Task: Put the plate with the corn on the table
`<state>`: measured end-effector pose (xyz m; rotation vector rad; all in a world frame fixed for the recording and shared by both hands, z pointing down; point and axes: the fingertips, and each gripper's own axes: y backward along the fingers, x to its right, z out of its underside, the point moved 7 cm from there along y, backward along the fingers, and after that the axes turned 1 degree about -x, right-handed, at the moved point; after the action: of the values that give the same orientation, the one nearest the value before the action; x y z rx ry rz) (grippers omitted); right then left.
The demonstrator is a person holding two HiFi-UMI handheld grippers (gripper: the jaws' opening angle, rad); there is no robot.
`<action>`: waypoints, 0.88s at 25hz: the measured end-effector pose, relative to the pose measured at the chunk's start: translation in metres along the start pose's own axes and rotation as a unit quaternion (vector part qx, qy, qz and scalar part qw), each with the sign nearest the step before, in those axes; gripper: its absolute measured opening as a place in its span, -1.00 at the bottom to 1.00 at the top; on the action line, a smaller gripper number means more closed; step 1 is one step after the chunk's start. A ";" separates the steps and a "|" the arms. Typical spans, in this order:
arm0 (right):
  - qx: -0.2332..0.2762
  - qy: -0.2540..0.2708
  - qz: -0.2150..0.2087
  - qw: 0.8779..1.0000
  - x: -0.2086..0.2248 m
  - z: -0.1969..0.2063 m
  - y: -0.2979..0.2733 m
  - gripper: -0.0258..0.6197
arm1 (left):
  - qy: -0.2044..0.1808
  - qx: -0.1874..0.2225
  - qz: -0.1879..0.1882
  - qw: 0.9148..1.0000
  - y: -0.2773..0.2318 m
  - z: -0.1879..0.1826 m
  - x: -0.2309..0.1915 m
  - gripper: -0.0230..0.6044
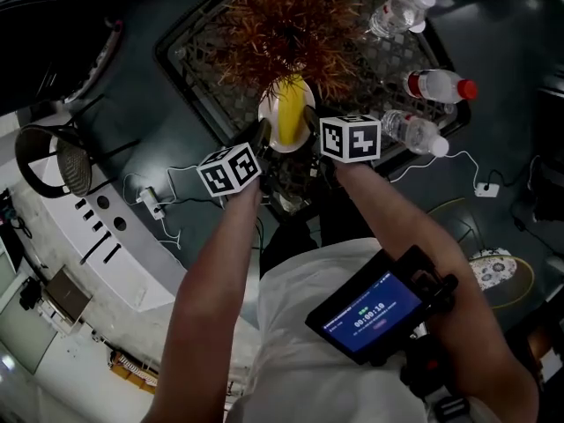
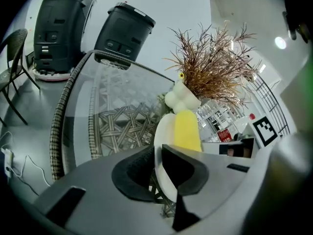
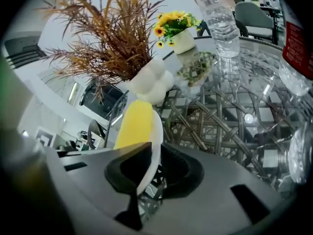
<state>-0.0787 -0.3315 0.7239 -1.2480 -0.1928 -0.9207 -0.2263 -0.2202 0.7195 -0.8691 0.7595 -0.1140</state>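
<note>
Two grippers hold one plate [image 1: 267, 117] of corn [image 1: 292, 108] at the worktop's [image 1: 203, 77] near edge.
The single glass-over-wicker worktop fills the upper frame. It carries one white vase [image 3: 149, 84] of dried brown grass, three clear bottles [image 1: 401, 11] at upper right, one of them red-capped, and one small pot [image 3: 185, 42] of yellow flowers. The plate is white and oval, with one smooth yellow cob lying lengthwise on it. It is mid-frame, just in front of the vase; I cannot tell whether it touches the glass. The left gripper [image 2: 159, 169] has its fingers clamped on the plate's left rim, and the right gripper [image 3: 150, 170] has its fingers clamped on the right rim.
</note>
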 end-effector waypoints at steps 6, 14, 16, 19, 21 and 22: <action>-0.019 0.065 0.037 0.997 -0.008 0.000 -0.002 -0.76 | -0.025 -0.014 -0.029 0.999 -0.002 0.000 0.003 -0.79; -0.018 0.135 0.075 0.988 -0.010 -0.006 -0.002 -0.60 | -0.079 -0.031 -0.071 0.994 -0.002 -0.006 0.009 -0.72; -0.011 0.140 0.081 0.987 -0.009 -0.005 0.000 -0.54 | -0.079 -0.025 -0.080 0.993 0.002 -0.008 0.007 -0.64; 0.002 0.133 0.078 0.988 -0.008 -0.004 0.004 -0.54 | -0.073 -0.018 -0.084 0.994 0.012 -0.009 0.001 -0.63; 0.015 0.131 0.082 0.988 -0.006 -0.006 0.007 -0.55 | -0.072 -0.013 -0.085 0.994 0.020 -0.010 -0.004 -0.63; 0.021 0.132 0.085 0.987 -0.006 -0.007 0.009 -0.55 | -0.071 -0.010 -0.087 0.994 0.024 -0.010 -0.006 -0.63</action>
<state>-0.0783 -0.3346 0.7113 -1.0732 0.1024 -0.9194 -0.2416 -0.2082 0.7009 -0.9515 0.5519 -0.1967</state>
